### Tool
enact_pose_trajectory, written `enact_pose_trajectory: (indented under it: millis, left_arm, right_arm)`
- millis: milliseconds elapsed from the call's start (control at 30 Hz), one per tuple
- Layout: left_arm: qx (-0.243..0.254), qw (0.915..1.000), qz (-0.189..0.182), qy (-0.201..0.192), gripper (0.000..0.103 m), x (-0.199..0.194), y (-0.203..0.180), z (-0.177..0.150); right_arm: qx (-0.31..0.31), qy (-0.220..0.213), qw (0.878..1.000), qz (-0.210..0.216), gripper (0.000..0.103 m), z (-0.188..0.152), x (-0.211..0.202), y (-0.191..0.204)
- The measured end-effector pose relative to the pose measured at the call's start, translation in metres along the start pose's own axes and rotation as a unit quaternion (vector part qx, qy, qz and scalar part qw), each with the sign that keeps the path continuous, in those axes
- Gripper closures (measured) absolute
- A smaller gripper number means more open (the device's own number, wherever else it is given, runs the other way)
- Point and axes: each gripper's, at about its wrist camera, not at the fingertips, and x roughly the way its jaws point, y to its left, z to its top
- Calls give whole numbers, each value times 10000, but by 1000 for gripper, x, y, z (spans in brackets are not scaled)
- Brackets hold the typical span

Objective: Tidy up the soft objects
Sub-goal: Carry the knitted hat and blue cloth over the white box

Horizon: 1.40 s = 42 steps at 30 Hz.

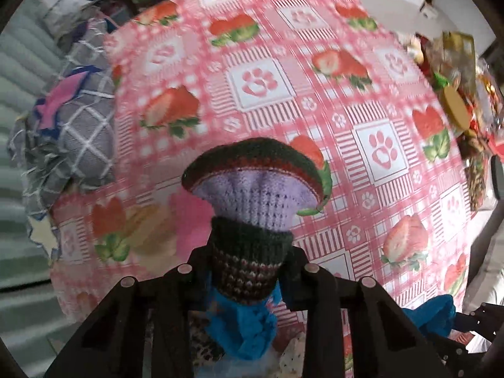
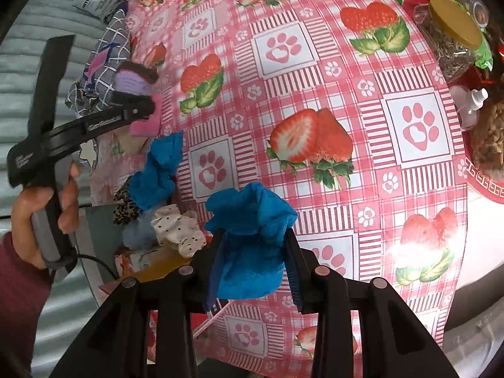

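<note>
Clamped between my left gripper [image 1: 245,271] fingers is a knitted sock [image 1: 252,208], rolled in bands of dark green, brown and lilac, its ribbed lilac part flaring up into a striped cap at the centre of the left wrist view. My right gripper [image 2: 252,252] is likewise closed, pinching a crumpled blue fleece sock [image 2: 252,239] that bulges above the pads at lower centre of its frame. Both loads look lifted off the tablecloth [image 2: 315,94], a glossy plastic sheet printed with strawberries and paw prints in a pink check. Out from the right claw, at left of that frame, lies the unsorted heap: a second blue fleece sock [image 2: 157,173], a white dotted piece [image 2: 179,230], a leopard-print piece [image 2: 126,208] and something pink [image 2: 146,119] near the left claw. A grey checked cloth [image 1: 78,126] is bunched at the table's left edge. I judge this to be mid-carry, with two items picked and none yet placed. Where they belong I cannot tell, but the blue pair suggests matching, so next I would bring the right load beside its twin and release gently. These fabrics are limp and stretchy, so a loose grip may let them slide. Jars and packets [image 2: 453,31] crowd the upper right.
</note>
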Motion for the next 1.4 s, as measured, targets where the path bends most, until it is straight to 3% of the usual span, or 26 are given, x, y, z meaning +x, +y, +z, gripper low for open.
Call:
enact_pose_trajectory:
  millis: [300,833,1400]
  left_arm:
    - [-278,9992,-67,-286,69,-42,29,-37]
    - [-466,9974,-221,-510,69,-103,48,-144]
    - [-859,9944,-180,-586,68,-133,81,-246]
  right_arm:
    - [17,-141,9998,-130,65,-18,-11,12]
    - [-141,-693,9972,-247,65,-60,-62,53]
    - [-1255,-1042,9834,-799,65,-121,-93,146]
